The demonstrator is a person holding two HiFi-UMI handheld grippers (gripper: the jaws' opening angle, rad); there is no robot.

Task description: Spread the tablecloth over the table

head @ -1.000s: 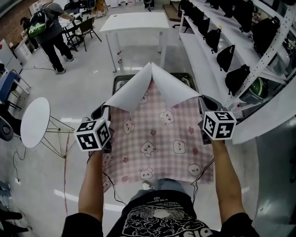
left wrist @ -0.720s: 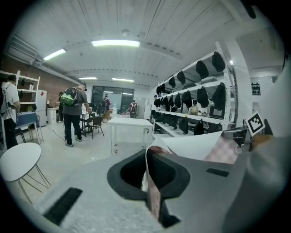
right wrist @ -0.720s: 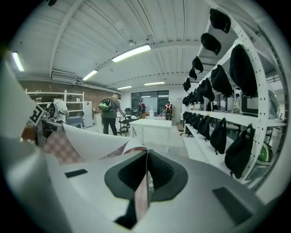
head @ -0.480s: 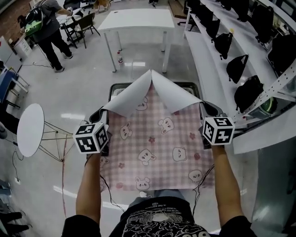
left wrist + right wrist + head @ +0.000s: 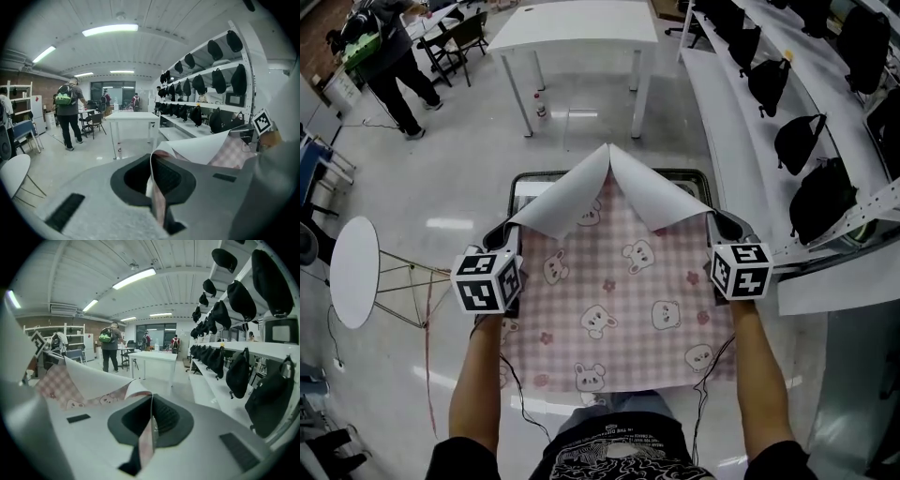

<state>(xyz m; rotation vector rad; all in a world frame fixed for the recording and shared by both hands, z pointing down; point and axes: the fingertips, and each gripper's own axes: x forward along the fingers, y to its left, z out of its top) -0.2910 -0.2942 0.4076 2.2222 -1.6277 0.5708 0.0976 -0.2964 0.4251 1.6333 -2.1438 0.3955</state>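
the fingers of my left gripper (image 5: 156, 185) and right gripper (image 5: 149, 423) are each pinched shut on a folded-back corner of the pink bear-print tablecloth (image 5: 623, 305), which lies between and behind them on the surface (image 5: 521, 186). mid-spread, i judge: next, carry both corners ahead and outward, evenly.

Pink-checked tablecloth (image 5: 619, 309), seemingly bear-printed, with a white underside.

No word or number can be read anywhere. The only signs are black-and-white square markers, which stand on the left cube (image 5: 487, 282) and on the right cube (image 5: 741, 271). The black shirt (image 5: 619, 455) of the person carries a white print, but it is too unclear to read.
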